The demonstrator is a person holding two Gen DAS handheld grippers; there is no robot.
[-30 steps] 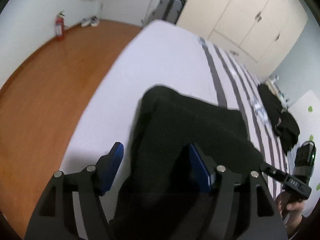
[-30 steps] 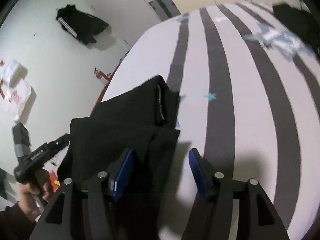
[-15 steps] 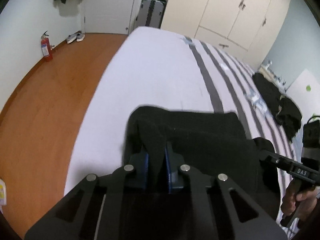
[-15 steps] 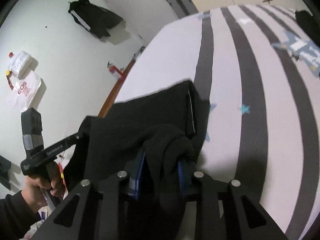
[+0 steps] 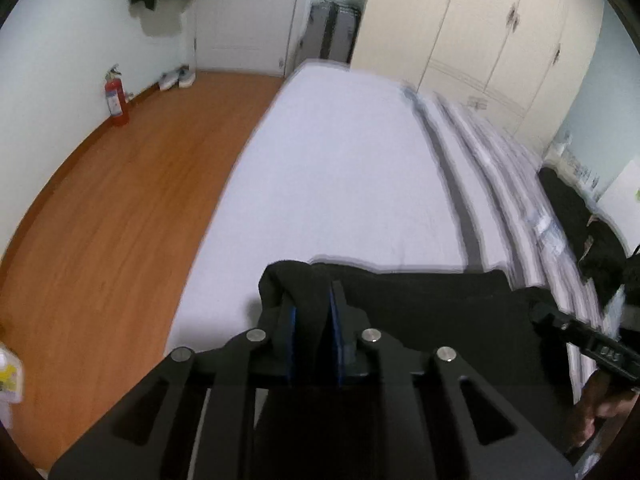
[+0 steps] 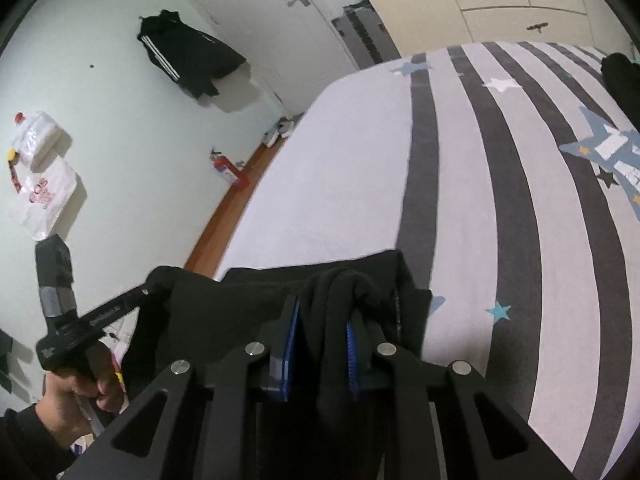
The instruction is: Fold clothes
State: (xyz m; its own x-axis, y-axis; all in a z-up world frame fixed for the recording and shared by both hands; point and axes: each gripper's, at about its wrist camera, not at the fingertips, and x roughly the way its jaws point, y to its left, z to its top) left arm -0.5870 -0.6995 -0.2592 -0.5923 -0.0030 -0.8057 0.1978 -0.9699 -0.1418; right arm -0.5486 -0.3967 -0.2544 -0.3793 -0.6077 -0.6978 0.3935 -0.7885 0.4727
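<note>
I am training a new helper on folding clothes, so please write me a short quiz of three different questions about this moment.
1. True or false: the left gripper is open and holds nothing.
2. Which thing stands on the floor by the wall? A) a fire extinguisher B) a chair C) a lamp
3. Fill in the missing word: the right gripper is shut on the black ______.

Key:
1. False. Its fingers pinch a bunched edge of the black garment.
2. A. The red fire extinguisher stands beside the wooden floor's edge.
3. garment. The same cloth lies on the striped bed and hangs between both grippers.
</note>
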